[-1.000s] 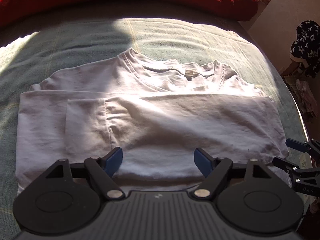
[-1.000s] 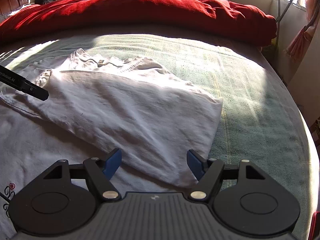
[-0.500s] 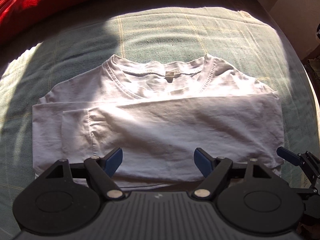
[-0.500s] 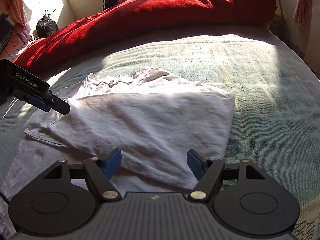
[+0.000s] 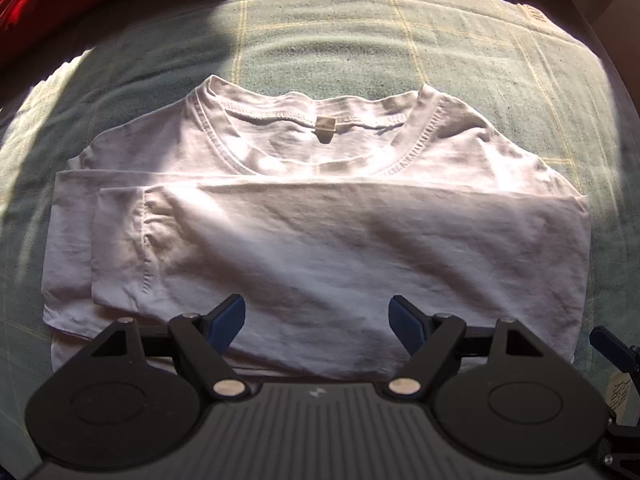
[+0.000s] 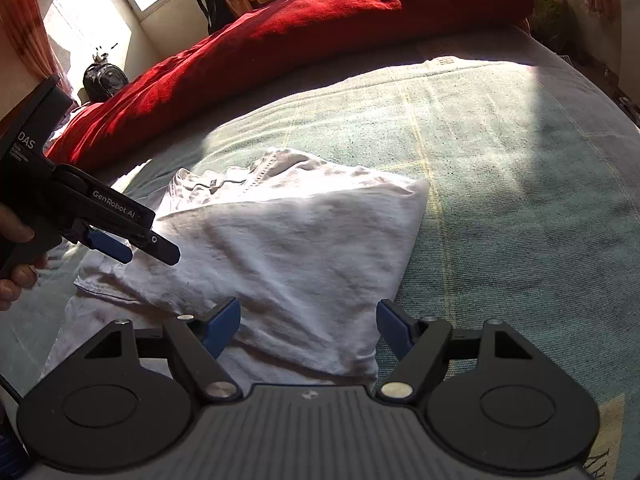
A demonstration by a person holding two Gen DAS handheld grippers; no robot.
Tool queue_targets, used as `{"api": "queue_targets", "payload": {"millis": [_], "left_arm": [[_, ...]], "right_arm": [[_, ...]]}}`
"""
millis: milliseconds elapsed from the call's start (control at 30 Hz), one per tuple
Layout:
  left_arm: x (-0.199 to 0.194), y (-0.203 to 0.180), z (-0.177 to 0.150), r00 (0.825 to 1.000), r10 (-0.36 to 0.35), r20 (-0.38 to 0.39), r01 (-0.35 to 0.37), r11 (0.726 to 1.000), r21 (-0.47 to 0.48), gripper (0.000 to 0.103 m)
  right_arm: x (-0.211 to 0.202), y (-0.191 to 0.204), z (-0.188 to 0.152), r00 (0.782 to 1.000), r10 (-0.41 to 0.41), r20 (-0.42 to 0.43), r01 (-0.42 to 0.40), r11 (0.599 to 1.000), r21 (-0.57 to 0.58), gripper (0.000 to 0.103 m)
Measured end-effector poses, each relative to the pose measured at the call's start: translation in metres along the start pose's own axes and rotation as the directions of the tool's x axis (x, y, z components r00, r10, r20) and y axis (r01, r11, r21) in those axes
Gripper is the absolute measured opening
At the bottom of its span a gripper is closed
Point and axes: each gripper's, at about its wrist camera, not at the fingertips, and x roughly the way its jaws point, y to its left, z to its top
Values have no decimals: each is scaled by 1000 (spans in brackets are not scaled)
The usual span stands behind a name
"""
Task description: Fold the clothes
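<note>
A white T-shirt (image 5: pixel 320 240) lies flat on the bed, its lower half folded up over the chest and its collar with a small tag (image 5: pixel 325 127) at the far side. My left gripper (image 5: pixel 318 318) hovers open over the shirt's near fold with nothing between its blue pads. In the right wrist view the same shirt (image 6: pixel 288 248) spreads ahead, and my right gripper (image 6: pixel 308 322) stands open above its near right corner. The left gripper (image 6: pixel 140 246) shows there at the left, held by a hand (image 6: pixel 16 264), above the shirt's left side.
A red duvet (image 6: pixel 320 32) is bunched along the far side of the bed. The green checked bedcover (image 6: pixel 520 200) stretches bare to the right of the shirt. A dark backpack (image 6: pixel 105 80) sits by the window at the back left.
Both grippers have stayed open. The left wrist camera has tilted down and closer over the shirt. The right wrist view has swung left, bringing the left gripper and hand further into sight.
</note>
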Motion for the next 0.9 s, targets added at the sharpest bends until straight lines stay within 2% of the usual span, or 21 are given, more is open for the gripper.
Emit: {"api": "queue_targets", "payload": {"millis": [233,333,467,567,667,767,900], "left_arm": [[18,-5,-5,1000,18,-11,-18,1000,-12,81],[20,1,-11,1000,6,7,-6,999,-50,87],[16,6,-15,1000,-1,26,2,999,-40,86],[6,12,-17,997,-22,67,25,999,-44,86],[4,19,-24,996,-14,89,17,999,-30,86],[13,29,-33,998,-3,62,5,1000,-23,87],[15,43,-48,997,-41,65,45,997,-62,87]], "right_arm": [[-1,-5,-2,1000,9,1,-9,1000,2,79],[-1,-4,-3,1000,11,1,-11,1000,-4,79],[-1,0,-5,1000,12,-2,-12,1000,-14,79],[-3,5,-4,1000,15,5,-15,1000,-24,79],[-3,13,-4,1000,21,12,-20,999,-32,79],[-2,23,-5,999,30,16,-29,999,-46,79],[0,36,-11,999,33,0,-33,997,-73,79]]}}
